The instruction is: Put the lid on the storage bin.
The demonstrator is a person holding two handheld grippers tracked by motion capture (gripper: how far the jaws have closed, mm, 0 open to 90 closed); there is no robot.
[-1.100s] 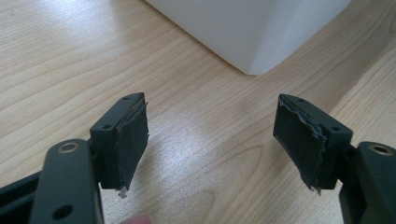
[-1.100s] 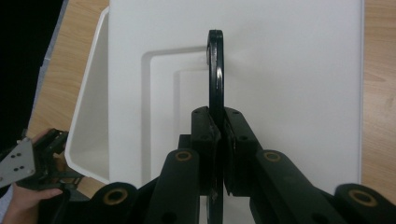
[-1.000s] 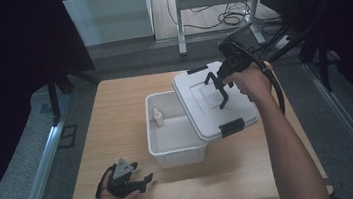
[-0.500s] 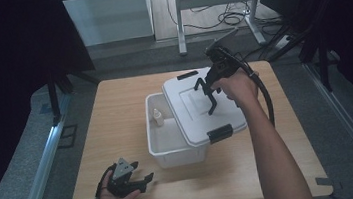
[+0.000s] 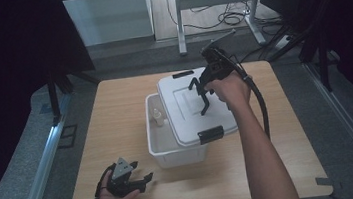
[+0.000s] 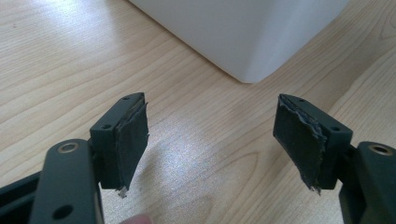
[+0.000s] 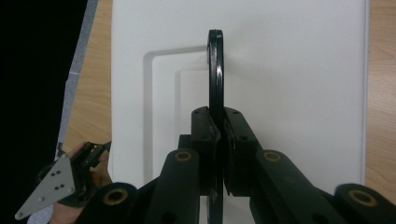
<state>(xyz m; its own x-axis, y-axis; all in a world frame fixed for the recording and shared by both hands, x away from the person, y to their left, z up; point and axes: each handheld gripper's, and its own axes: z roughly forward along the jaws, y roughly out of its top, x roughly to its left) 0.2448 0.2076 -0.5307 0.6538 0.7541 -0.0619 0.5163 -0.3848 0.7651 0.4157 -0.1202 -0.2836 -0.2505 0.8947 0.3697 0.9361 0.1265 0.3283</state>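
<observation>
A white plastic box (image 5: 170, 153) stands mid-table with a small bottle (image 5: 158, 116) inside at its left end. Its white lid (image 5: 181, 109) hangs over the box's right part, tilted, leaving the left end uncovered. My right gripper (image 5: 203, 95) is shut on the lid's black handle (image 7: 215, 70), which stands upright between the pads (image 7: 205, 130) above the lid (image 7: 299, 70). My left gripper (image 5: 142, 180) rests on the table near the front edge, left of the box, open with nothing between its jaws (image 6: 212, 135); the box's corner (image 6: 243, 32) lies just ahead.
Black latches (image 5: 210, 134) sit on the lid's near and far ends. The wooden table (image 5: 114, 101) has bare room left of the box and along the front right. A cable (image 5: 260, 105) trails from the right gripper. Desk legs and cables stand on the floor beyond.
The right gripper has carried the lid leftward, from beside the box's right edge to over much of the box. The left gripper has stayed put.
</observation>
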